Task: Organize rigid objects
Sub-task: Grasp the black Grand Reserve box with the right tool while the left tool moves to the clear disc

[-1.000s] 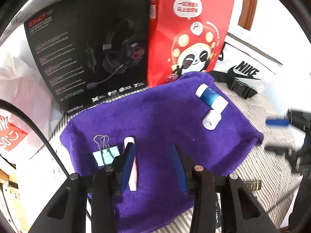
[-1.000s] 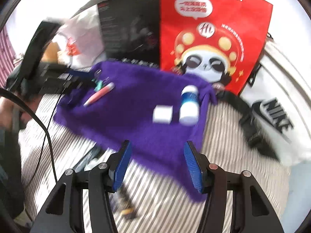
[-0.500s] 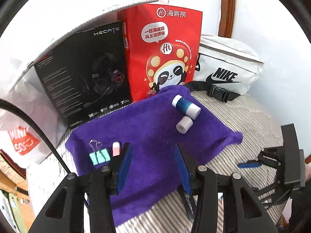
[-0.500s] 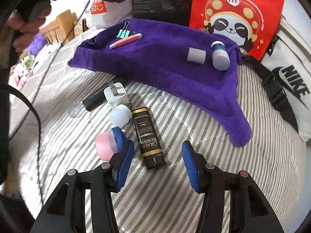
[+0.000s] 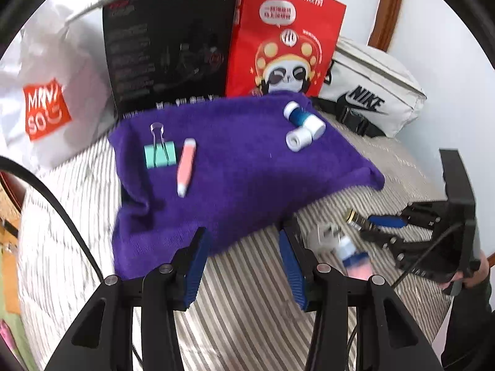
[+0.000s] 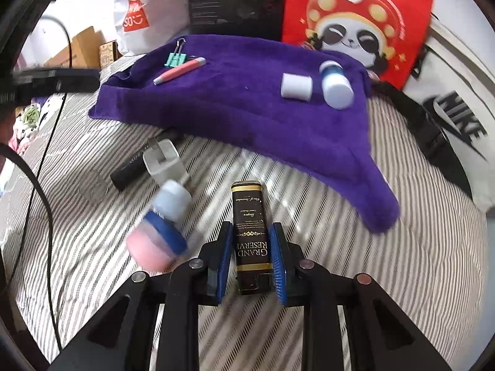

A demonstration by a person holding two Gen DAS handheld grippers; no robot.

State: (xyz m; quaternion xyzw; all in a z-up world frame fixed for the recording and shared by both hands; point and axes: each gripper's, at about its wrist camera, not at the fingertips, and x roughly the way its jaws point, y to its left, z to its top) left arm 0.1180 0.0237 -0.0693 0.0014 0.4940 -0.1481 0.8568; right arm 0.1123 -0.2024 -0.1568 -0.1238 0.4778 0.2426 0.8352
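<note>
A purple cloth (image 5: pixel 235 160) (image 6: pixel 247 99) lies on the striped bed. On it are a green binder clip (image 5: pixel 159 154) (image 6: pixel 175 59), a pink pen (image 5: pixel 186 165) (image 6: pixel 181 70), a white cap (image 5: pixel 298 139) (image 6: pixel 296 87) and a blue-and-white tube (image 5: pixel 304 117) (image 6: pixel 335 85). My right gripper (image 6: pixel 250 247) is shut on a black "Grand Reserve" lighter (image 6: pixel 250 235) lying on the bed. My left gripper (image 5: pixel 244 259) is open and empty above the cloth's near edge. The right gripper shows at the right of the left wrist view (image 5: pixel 380 225).
Beside the lighter lie a pink-and-blue bottle (image 6: pixel 161 235) (image 5: pixel 355 259), a white charger plug (image 6: pixel 164 157) (image 5: pixel 324 235) and a black stick (image 6: pixel 130 170). A black headset box (image 5: pixel 170 52), a red panda bag (image 5: pixel 284 40), a white Nike bag (image 5: pixel 371 92) and a Miniso bag (image 5: pixel 43 108) stand behind.
My right gripper has moved forward over the lighter and closed on it. My left gripper has drawn back from the cloth toward its near edge, staying open.
</note>
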